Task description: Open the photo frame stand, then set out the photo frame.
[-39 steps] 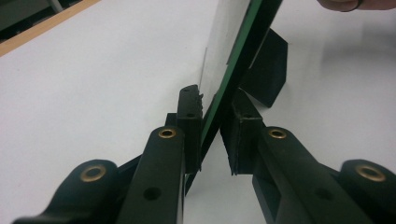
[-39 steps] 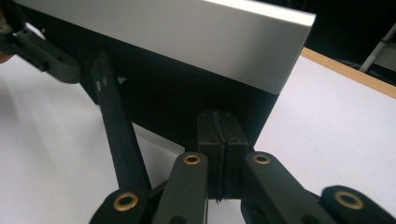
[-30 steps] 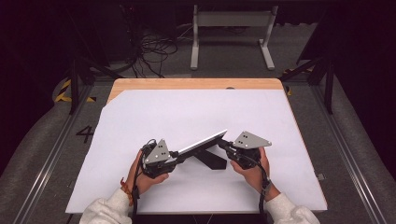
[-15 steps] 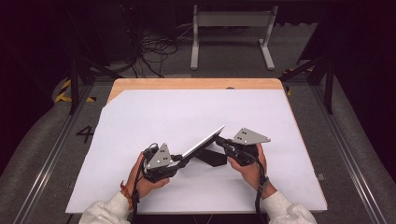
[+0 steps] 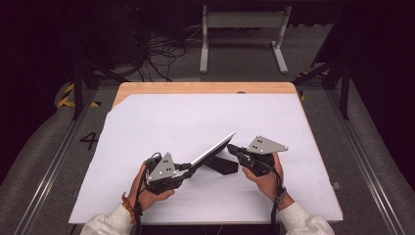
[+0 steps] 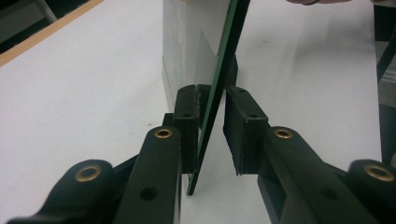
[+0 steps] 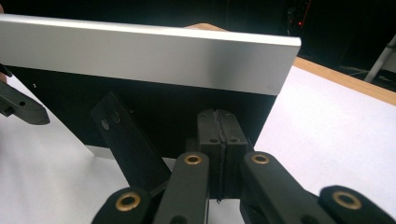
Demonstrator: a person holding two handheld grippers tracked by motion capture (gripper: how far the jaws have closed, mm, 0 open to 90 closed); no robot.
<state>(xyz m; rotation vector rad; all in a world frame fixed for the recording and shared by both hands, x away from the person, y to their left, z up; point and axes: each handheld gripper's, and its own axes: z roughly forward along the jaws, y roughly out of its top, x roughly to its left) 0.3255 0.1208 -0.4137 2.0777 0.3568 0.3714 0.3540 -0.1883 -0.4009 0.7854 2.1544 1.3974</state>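
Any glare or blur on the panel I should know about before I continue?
Right gripper view: bright sheen across the panel's silver band, its black back underexposed. Left gripper view: panel edge sharp at the pads, blurred farther up. High view: evenly lit white table, dark surroundings.

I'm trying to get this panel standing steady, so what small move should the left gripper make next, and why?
Probably close the left gripper on the panel. Its jaws straddle the tilted panel's edge with a gap on one side, so it isn't gripped yet, and the right gripper sits shut behind it.
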